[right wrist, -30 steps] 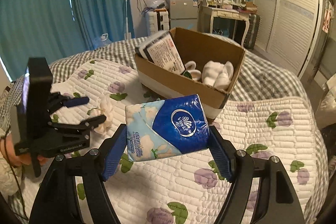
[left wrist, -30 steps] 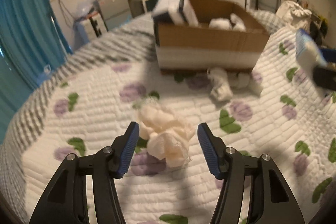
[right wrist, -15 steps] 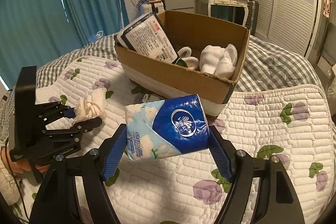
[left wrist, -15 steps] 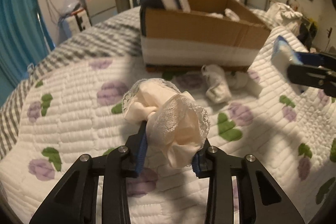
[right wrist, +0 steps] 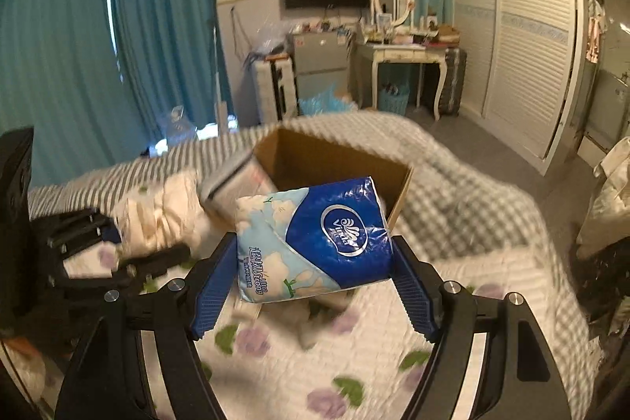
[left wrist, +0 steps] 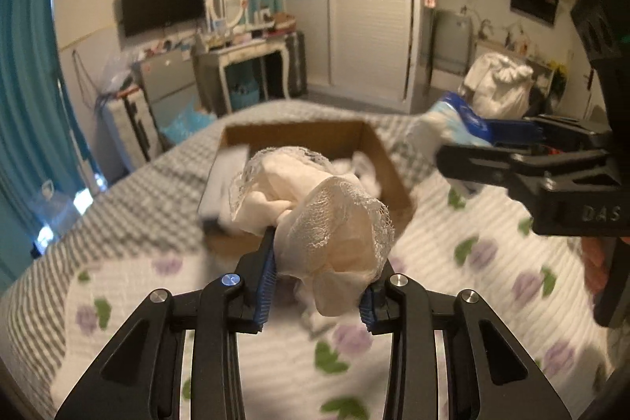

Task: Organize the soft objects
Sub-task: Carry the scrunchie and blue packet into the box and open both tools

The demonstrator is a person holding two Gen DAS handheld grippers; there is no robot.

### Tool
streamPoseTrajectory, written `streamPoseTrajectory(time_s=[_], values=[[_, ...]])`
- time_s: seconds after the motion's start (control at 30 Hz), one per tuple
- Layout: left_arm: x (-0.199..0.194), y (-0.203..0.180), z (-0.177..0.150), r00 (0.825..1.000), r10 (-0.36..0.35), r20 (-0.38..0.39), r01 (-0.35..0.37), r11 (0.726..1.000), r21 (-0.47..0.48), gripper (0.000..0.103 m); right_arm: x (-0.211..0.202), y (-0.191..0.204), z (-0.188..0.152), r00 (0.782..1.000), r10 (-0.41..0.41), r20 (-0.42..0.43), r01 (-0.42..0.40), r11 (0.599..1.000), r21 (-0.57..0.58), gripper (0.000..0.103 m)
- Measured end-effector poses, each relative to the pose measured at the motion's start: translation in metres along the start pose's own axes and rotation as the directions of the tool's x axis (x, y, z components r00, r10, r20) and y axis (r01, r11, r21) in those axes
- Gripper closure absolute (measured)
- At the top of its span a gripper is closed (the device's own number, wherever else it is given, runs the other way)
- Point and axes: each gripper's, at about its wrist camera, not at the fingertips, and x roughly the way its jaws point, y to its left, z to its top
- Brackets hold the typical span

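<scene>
Both claws are loaded: my left gripper is clamped on the cream lace cloth, and my right gripper is clamped on the blue tissue pack. A second ago the left jaws stood wide around the cloth as it lay on the quilt; half a second ago they had shut on it low over the bed. Now I see it lifted clear of the quilt, in front of the open cardboard box, whose inside shows from above rather than side-on. The tissue pack sits in the right jaws just as it did before, but higher, with the box's open top behind it. From the left camera, the right gripper hangs beside the box's right wall. Bed and box are motion-blurred in both views.
</scene>
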Motion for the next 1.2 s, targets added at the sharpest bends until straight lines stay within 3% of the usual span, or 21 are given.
streamPoseTrajectory(time_s=[0.17, 0.43, 0.47, 0.5, 0.57, 0.6, 0.67, 0.83, 0.93, 1.2], values=[[0.033, 0.001, 0.023, 1.000, 0.008, 0.006, -0.008, 1.000, -0.026, 0.069, 0.025, -0.015, 0.034, 1.000, -0.007, 0.019, 0.007, 1.000, 0.007, 0.028], [0.095, 0.004, 0.025, 0.997, 0.060, -0.057, -0.061, 0.998, -0.026, 0.066, 0.100, -0.037, 0.047, 1.000, -0.002, -0.027, 0.003, 0.999, 0.047, 0.028], [0.103, 0.004, 0.024, 0.995, 0.073, -0.073, -0.075, 0.997, -0.018, 0.057, 0.111, -0.041, 0.046, 0.999, 0.003, -0.036, -0.001, 0.998, 0.061, 0.028], [0.108, 0.006, 0.022, 0.994, 0.081, -0.075, -0.083, 0.996, -0.024, 0.040, 0.120, -0.044, 0.045, 0.999, 0.007, -0.045, -0.004, 0.997, 0.076, 0.027], [0.109, 0.009, 0.018, 0.994, 0.092, -0.054, -0.094, 0.994, -0.051, 0.027, 0.133, -0.049, 0.045, 0.999, 0.000, -0.054, 0.005, 0.996, 0.094, 0.026], [0.109, 0.010, 0.017, 0.995, 0.086, -0.044, -0.089, 0.994, -0.066, 0.027, 0.137, -0.051, 0.044, 0.998, -0.017, -0.056, 0.022, 0.995, 0.100, 0.016], [0.108, 0.009, 0.017, 0.996, 0.080, -0.043, -0.083, 0.994, -0.073, 0.026, 0.139, -0.053, 0.042, 0.998, -0.050, -0.049, 0.055, 0.993, 0.104, 0.010], [0.089, -0.002, 0.025, 0.996, 0.089, -0.024, -0.090, 0.995, -0.041, 0.026, 0.119, -0.055, 0.047, 0.998, -0.055, -0.016, 0.056, 0.992, 0.113, 0.010], [0.067, -0.003, 0.030, 0.996, 0.093, -0.010, -0.093, 0.995, -0.045, 0.026, 0.085, -0.055, 0.057, 0.997, -0.072, 0.018, 0.070, 0.991, 0.114, 0.010], [-0.047, -0.015, 0.049, 0.979, 0.167, 0.121, -0.162, 0.985, -0.051, 0.026, -0.034, -0.039, 0.081, 0.988, -0.106, 0.110, 0.097, 0.991, 0.087, 0.010]])
